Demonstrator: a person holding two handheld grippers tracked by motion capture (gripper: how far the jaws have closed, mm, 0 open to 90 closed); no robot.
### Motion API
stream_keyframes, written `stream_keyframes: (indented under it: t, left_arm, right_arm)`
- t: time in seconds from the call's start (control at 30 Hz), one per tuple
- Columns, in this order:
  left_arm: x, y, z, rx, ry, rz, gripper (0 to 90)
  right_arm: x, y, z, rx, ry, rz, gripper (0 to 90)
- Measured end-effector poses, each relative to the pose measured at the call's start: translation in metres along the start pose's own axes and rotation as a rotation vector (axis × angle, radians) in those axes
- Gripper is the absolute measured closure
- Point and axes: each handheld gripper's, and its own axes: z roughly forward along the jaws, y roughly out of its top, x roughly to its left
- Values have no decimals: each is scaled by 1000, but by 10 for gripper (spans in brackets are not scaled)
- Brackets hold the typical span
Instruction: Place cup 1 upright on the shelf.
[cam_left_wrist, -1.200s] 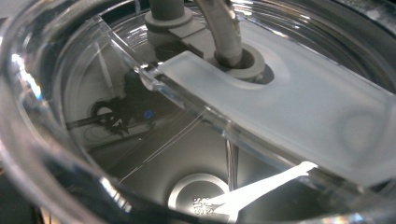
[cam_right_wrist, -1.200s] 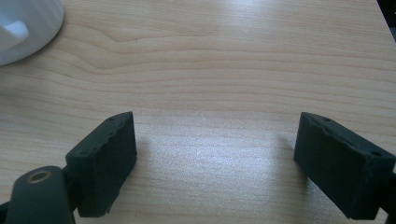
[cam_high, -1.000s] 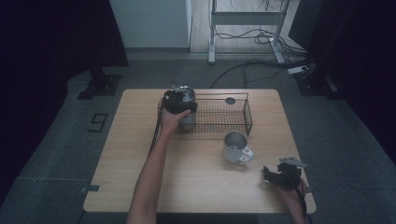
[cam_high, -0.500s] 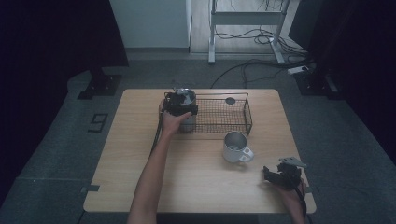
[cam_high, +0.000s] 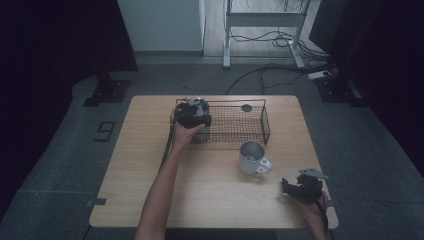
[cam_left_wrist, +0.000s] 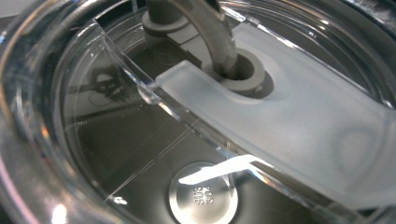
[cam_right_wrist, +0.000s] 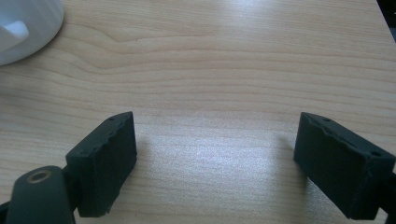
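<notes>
A steel tumbler stands at the left end of the black wire basket. My left gripper hovers right over it, held from the near side by a hand. The left gripper view looks straight down through the tumbler's clear lid, with its frosted slider, to the steel bottom; the jaws are out of sight. A white mug stands in front of the basket, and its side shows in the right gripper view. My right gripper rests low at the table's front right, open over bare wood.
A small dark round object lies in the basket's far part. The wooden table ends close to the right gripper. Cables and a metal frame stand on the floor beyond the table.
The left gripper has sunk slightly over the tumbler. The right gripper and the mug have not moved.
</notes>
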Motion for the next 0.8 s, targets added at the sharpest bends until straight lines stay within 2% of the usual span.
stream_keyframes:
  t: [0.07, 0.2, 0.3, 0.43, 0.53, 0.8]
  left_arm:
    - [-1, 0, -1, -6, 2, -1, 26]
    - [0, 3, -7, -48, -16, -17, 8]
    - [1, 4, -11, -53, -9, -30, 10]
    - [1, 4, -21, -79, -23, -27, 1]
    - [2, 5, -29, -89, -20, -7, 0]
    - [8, 0, -51, -108, -38, -7, 0]
  right_arm:
    - [0, 0, 0, 0, 0, 0, 126]
    - [0, 0, 0, 0, 0, 0, 126]
    - [0, 0, 0, 0, 0, 0, 126]
    - [0, 0, 0, 0, 0, 0, 126]
    - [0, 0, 0, 0, 0, 0, 126]
    - [0, 0, 0, 0, 0, 0, 126]
